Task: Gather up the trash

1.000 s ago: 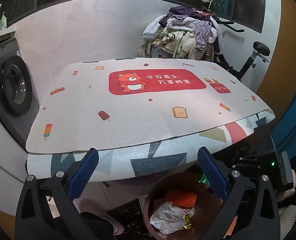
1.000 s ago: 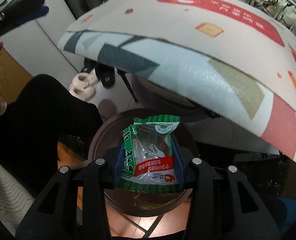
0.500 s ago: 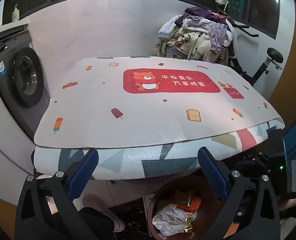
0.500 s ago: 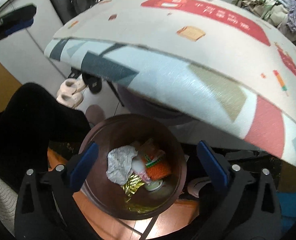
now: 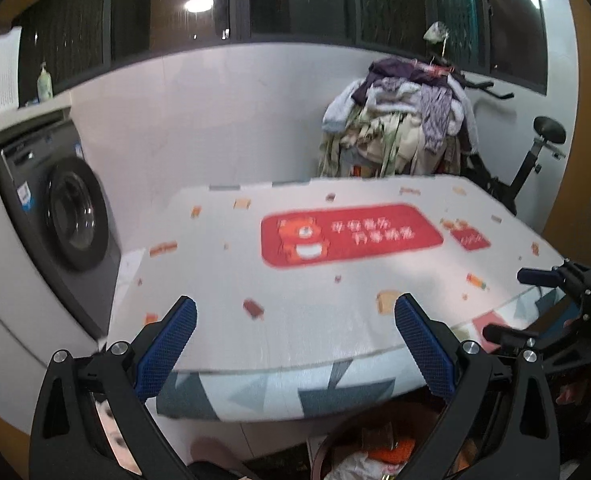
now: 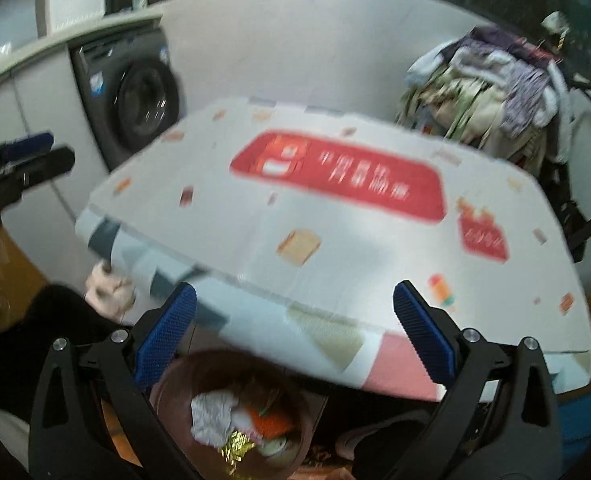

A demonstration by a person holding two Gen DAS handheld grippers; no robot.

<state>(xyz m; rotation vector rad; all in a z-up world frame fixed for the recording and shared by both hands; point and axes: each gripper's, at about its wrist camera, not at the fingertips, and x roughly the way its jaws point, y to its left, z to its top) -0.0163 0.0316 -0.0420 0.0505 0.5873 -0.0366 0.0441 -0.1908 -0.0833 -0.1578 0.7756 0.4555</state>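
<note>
1. Left claw (image 5: 295,332): blue-padded black fingers spread wide, nothing between them. It hangs over the near edge of the counter (image 5: 335,280), which is covered by a white printed mat with a red bear banner.
2. Right claw (image 6: 293,332): blue pads spread wide, empty. It also shows in the left wrist view at 3 o'clock (image 5: 535,300).
3. Round dark-brown trash bin (image 6: 163,392): stands on the floor beneath the counter's near edge, at 6 o'clock in the right wrist view, partly hidden by the counter overhang.
4. Trash inside the bin: crumpled white paper (image 6: 211,420), an orange netted piece (image 6: 269,422) touching it, and gold foil scraps (image 6: 235,446) just below.
5. Dark grey front-loading washing machine (image 5: 67,216): at 9 o'clock, set under a white worktop.
6. Heap of mixed clothes (image 5: 399,128): at 1 o'clock, beyond the counter's far edge.
7. Both views are motion-blurred; the banner lettering is unreadable.
</note>
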